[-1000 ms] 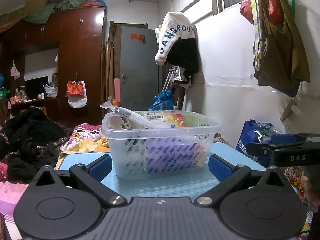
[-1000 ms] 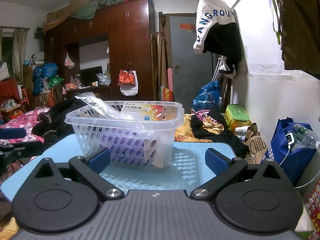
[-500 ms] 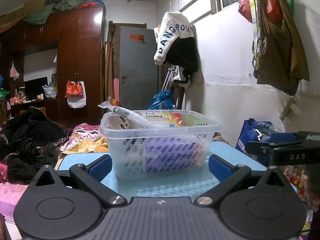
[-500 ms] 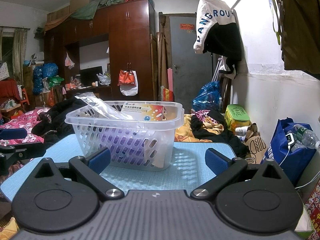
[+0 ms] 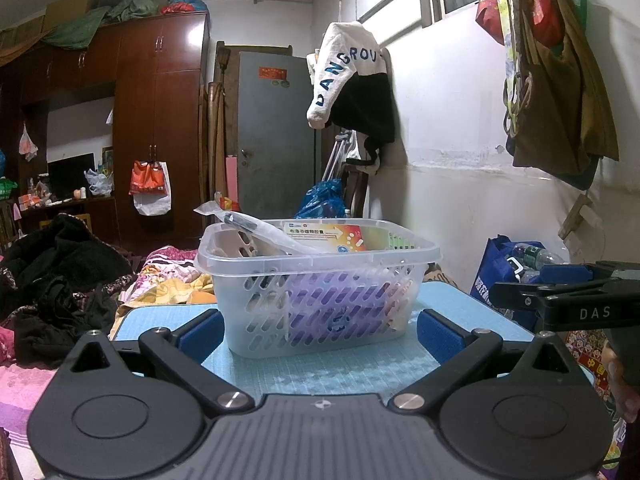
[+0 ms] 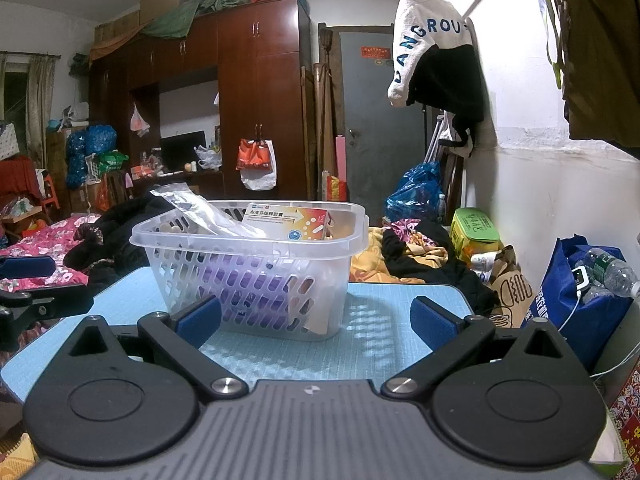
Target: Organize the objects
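The clear plastic basket (image 5: 320,280) sits on the blue counter (image 5: 344,372), loaded: a medicine box (image 5: 340,234) leans inside against the far rim, a crinkled clear packet (image 5: 256,228) pokes up over the left edge, and something purple, hard to make out, shows through the slots. The left gripper (image 5: 319,330) hangs just in front of it, fingers spread wide and holding nothing. The right gripper (image 6: 316,318) faces the basket's right end, equally wide apart, empty too.
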The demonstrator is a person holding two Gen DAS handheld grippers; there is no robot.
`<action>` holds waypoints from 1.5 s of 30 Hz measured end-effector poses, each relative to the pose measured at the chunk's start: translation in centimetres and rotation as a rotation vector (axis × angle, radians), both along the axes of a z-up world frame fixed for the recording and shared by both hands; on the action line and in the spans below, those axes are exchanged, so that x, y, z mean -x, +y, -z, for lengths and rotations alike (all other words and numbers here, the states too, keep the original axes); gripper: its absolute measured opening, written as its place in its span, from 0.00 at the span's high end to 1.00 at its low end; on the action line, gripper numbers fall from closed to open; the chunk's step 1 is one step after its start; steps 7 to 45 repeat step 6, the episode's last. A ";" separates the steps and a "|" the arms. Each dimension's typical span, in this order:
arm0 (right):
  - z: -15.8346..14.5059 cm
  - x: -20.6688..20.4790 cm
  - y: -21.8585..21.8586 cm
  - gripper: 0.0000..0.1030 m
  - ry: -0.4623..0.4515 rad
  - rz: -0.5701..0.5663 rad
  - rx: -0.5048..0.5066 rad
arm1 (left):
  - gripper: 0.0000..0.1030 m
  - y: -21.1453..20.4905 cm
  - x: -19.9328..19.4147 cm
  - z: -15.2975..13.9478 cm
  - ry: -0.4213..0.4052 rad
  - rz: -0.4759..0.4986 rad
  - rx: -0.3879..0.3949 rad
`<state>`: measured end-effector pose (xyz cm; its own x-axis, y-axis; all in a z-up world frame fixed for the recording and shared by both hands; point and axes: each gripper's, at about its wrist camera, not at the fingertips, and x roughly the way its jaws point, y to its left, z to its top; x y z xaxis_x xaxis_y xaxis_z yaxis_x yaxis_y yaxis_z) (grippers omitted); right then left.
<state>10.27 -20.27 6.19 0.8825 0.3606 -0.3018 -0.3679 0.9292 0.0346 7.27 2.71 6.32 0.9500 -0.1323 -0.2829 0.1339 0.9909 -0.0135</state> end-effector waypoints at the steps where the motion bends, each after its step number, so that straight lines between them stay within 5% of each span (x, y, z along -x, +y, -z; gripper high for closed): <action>1: 0.0 0.0 0.0 0.00 0.000 0.000 -0.001 | 0.00 0.0 0.0 0.0 0.000 0.000 0.000; 45: 0.0 0.0 0.0 0.00 0.000 0.001 0.000 | 0.00 0.0 0.0 0.0 -0.001 0.000 0.000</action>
